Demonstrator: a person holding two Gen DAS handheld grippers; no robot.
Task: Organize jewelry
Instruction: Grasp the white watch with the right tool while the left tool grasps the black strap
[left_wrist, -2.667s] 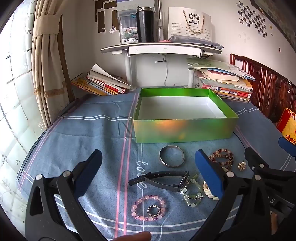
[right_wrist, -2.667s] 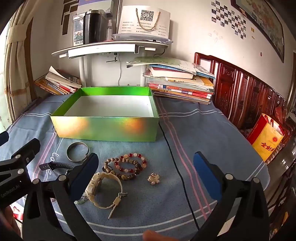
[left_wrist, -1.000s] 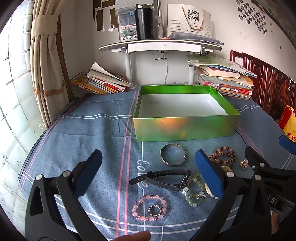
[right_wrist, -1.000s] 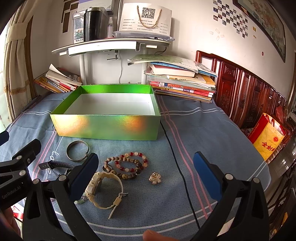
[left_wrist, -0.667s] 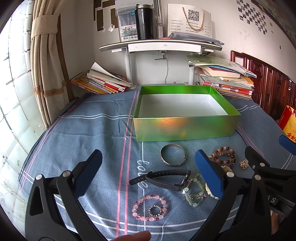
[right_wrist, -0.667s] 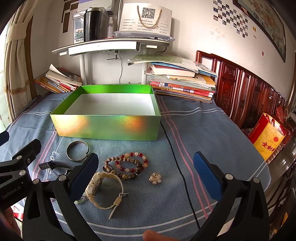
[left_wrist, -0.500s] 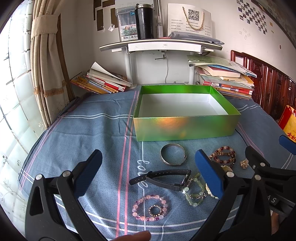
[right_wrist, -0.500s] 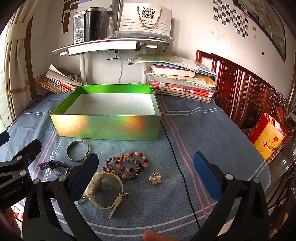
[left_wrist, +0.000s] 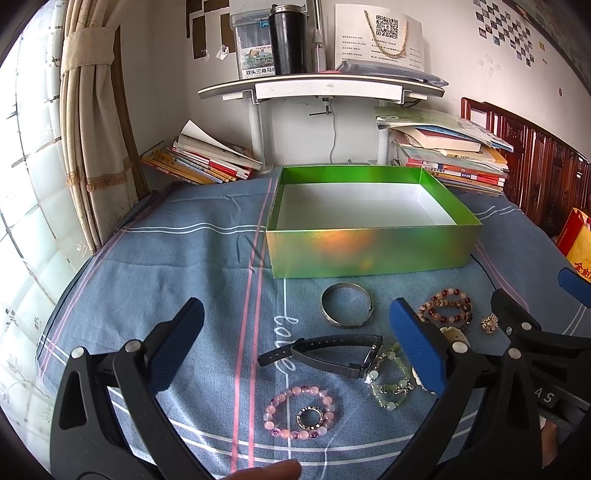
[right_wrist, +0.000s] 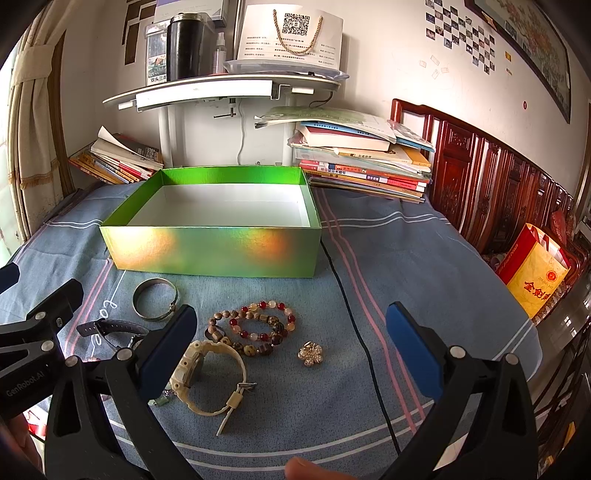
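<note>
Left tool (left_wrist: 295, 332): fingers spread wide apart, holding nothing; it hovers over the black watch (left_wrist: 332, 354) and the pink bead bracelet (left_wrist: 300, 412).
Right tool (right_wrist: 288, 347): fingers spread wide apart, holding nothing; it hovers over the cream watch (right_wrist: 207, 376) and the brooch (right_wrist: 311, 353).
Jewelry location: all pieces lie on the blue striped cloth (left_wrist: 177, 258) in front of the green box (left_wrist: 369, 251); none is in the box.
Silver bangle (left_wrist: 346, 309): probably rigid, smooth and slippery; take it across the rim.
Bead bracelets: the brown-and-red beads (right_wrist: 255, 328), the pink strand and the green beads (left_wrist: 388, 384) are likely light and limp; pinch one strand so the loop hangs.
Small ring (left_wrist: 309, 417): lies inside the pink loop; likely to come up with it or slip out.
Watches: straps are flexible, cases stiff; grip the strap next to the case.
Brooch: small and low; likely the hardest piece to pinch.
Crowding: the black watch, green beads and cream watch lie touching or overlapping, so one may drag another.
Obstructions: a black cable (right_wrist: 354, 321) runs just right of the brooch; the box's near wall must be cleared.
Surroundings: book stacks (right_wrist: 362, 158) and a shelf (left_wrist: 321, 86) stand behind the box, well apart.
</note>
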